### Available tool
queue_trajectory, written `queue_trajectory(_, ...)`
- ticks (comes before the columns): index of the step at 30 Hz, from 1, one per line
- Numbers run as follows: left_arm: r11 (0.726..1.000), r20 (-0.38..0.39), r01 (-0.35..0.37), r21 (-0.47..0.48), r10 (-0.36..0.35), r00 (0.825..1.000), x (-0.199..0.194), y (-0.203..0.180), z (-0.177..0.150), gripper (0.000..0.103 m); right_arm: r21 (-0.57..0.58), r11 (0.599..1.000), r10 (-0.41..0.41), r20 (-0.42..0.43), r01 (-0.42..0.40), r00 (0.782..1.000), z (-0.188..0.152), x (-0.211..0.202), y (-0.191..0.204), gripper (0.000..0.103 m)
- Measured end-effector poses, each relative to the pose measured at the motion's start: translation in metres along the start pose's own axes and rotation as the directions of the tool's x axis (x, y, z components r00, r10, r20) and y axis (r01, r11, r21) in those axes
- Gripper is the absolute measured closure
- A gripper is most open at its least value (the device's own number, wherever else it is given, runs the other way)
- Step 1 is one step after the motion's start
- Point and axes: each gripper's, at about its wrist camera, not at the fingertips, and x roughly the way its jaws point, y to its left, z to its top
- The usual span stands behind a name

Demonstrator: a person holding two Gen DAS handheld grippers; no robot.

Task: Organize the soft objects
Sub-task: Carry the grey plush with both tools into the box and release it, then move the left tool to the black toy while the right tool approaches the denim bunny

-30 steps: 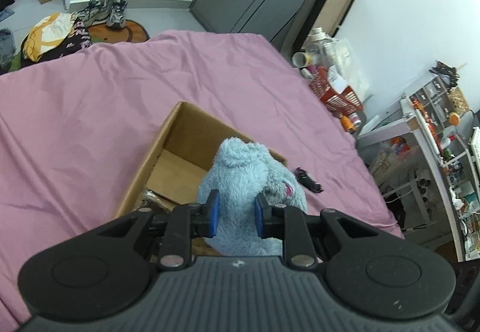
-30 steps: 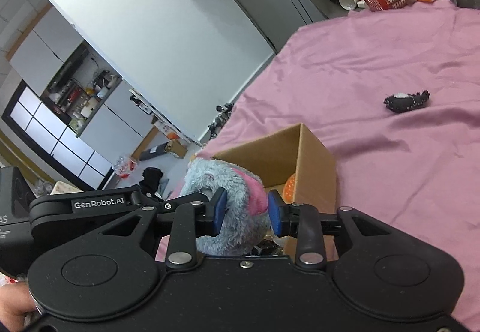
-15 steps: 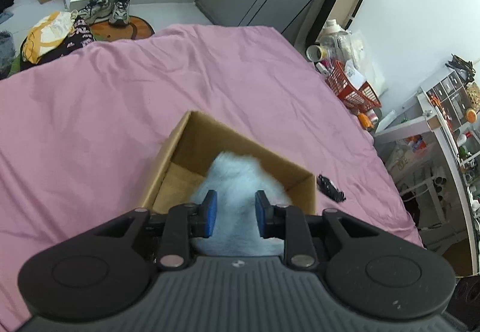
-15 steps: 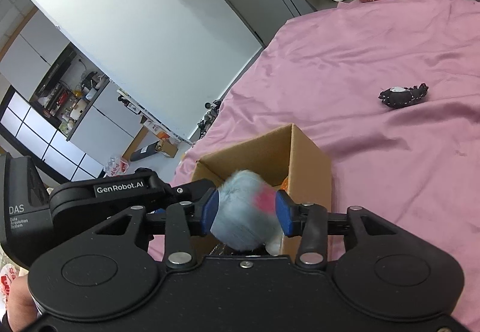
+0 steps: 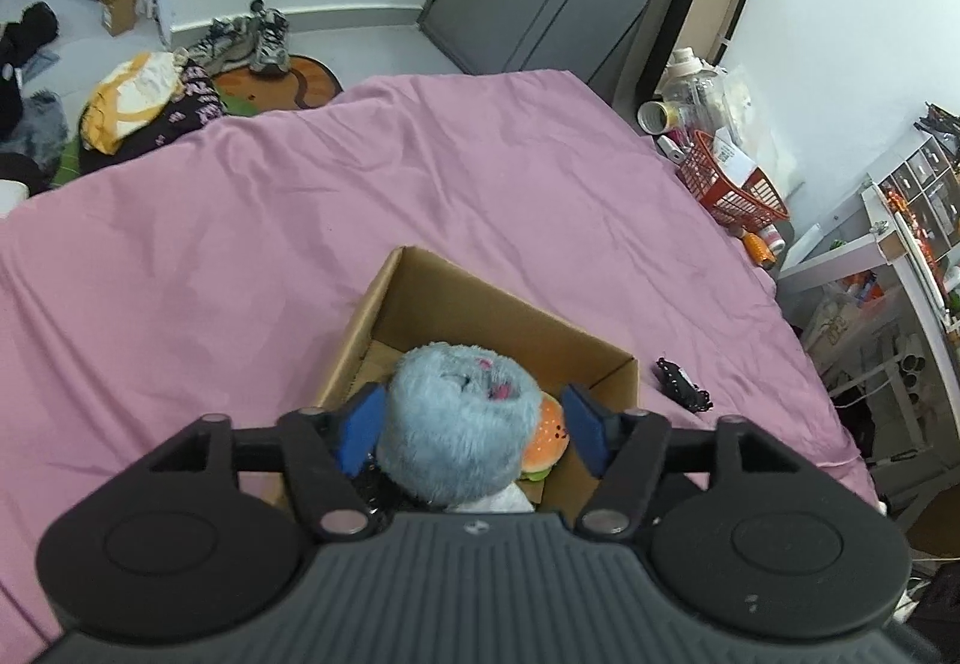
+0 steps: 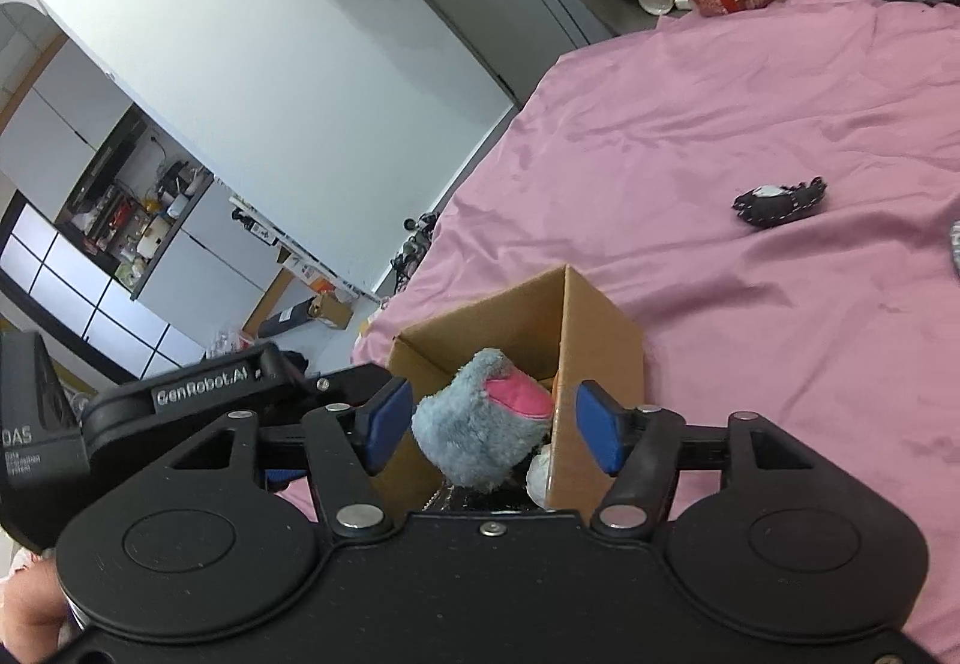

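A fluffy blue plush toy [image 5: 459,424] with pink patches sits in an open cardboard box [image 5: 498,316] on the pink bed. A small burger plush [image 5: 545,439] lies in the box beside it. My left gripper [image 5: 471,427] is open, its blue pads standing either side of the plush without pressing it. In the right wrist view my right gripper [image 6: 492,424] is open too, jaws wide around the blue plush [image 6: 480,442] above the box [image 6: 600,340]. A small black soft object [image 6: 777,199] lies on the sheet to the right, also in the left wrist view [image 5: 684,385].
The pink sheet [image 5: 240,244] covers the bed around the box. A red basket [image 5: 732,178] with bottles stands beyond the far right edge. Shoes and clothes [image 5: 150,94] lie on the floor at the far left. The left gripper's body [image 6: 198,388] shows beside the right one.
Both grippers have opened and let go of the blue plush, which has sunk into the box. Both wrists have shifted slightly, so the box sits more centrally in view.
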Motion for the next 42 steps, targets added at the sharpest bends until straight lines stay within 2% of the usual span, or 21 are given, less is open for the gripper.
queue_trajectory(3,1.0,0.01,-0.014,0.007,0.014,1.0,-0.01,-0.005,-0.005,0.036,0.001,1.0,-0.009,0.011,0.009,1.0,0.002,-0.009,0.0,0.035)
queue_trajectory(6,0.999,0.021,-0.033,0.013,0.033,0.999,-0.02,-0.009,-0.009,0.035,0.013,0.999,-0.031,0.02,0.03,0.999,0.004,-0.019,-0.003,0.021)
queue_trajectory(10,0.998,0.053,-0.052,0.032,0.05,0.997,-0.035,-0.019,-0.015,0.026,0.039,0.999,-0.038,0.04,0.036,0.998,0.009,-0.036,-0.009,0.019)
queue_trajectory(13,0.997,0.076,-0.06,0.053,0.056,0.996,-0.045,-0.029,-0.02,0.026,0.04,0.998,-0.046,0.059,0.044,0.997,0.014,-0.05,-0.013,0.012)
queue_trajectory(28,0.988,0.119,-0.082,0.127,0.067,0.991,-0.068,-0.083,-0.041,0.024,0.023,0.999,-0.038,0.096,0.035,0.995,0.032,-0.1,-0.038,0.008)
queue_trajectory(42,0.978,0.092,-0.054,0.199,0.036,0.995,-0.049,-0.141,-0.066,0.024,0.126,0.985,-0.135,0.123,0.119,0.983,0.044,-0.129,-0.089,0.008)
